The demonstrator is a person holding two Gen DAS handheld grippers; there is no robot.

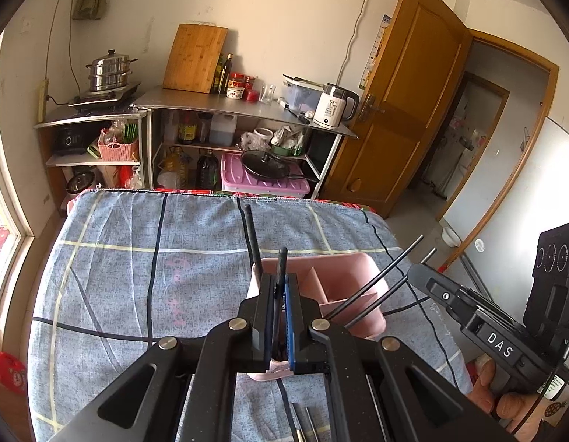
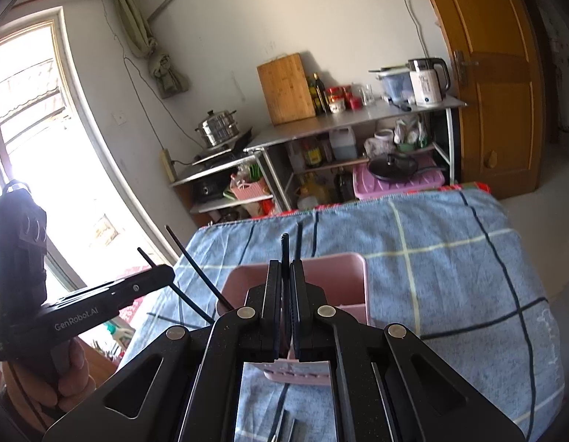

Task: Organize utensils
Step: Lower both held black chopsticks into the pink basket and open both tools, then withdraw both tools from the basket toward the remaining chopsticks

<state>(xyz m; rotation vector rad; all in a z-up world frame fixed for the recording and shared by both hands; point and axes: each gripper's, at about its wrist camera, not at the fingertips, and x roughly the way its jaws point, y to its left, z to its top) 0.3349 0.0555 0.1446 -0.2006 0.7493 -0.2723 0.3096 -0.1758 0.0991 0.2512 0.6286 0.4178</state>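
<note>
A pink divided utensil holder [image 1: 343, 276] stands on the blue checked cloth; it also shows in the right wrist view [image 2: 321, 269]. My left gripper [image 1: 280, 283] is shut on a black utensil handle [image 1: 283, 258] that sticks up above the holder. A second black handle [image 1: 252, 235] rises beside it. My right gripper [image 2: 286, 276] is shut on a black utensil handle [image 2: 285, 248] over the holder. Two thin black chopsticks [image 1: 380, 283] lean out of the holder; they also show in the right wrist view [image 2: 196, 280]. The holder's inside is mostly hidden.
Loose metal utensils [image 1: 302, 423] lie on the cloth near me. The table's far edge [image 1: 229, 193] faces steel shelving [image 1: 243, 110] with pots, bottles and a kettle [image 1: 334, 105]. A wooden door [image 1: 406, 92] stands at right, a window [image 2: 23, 129] at left.
</note>
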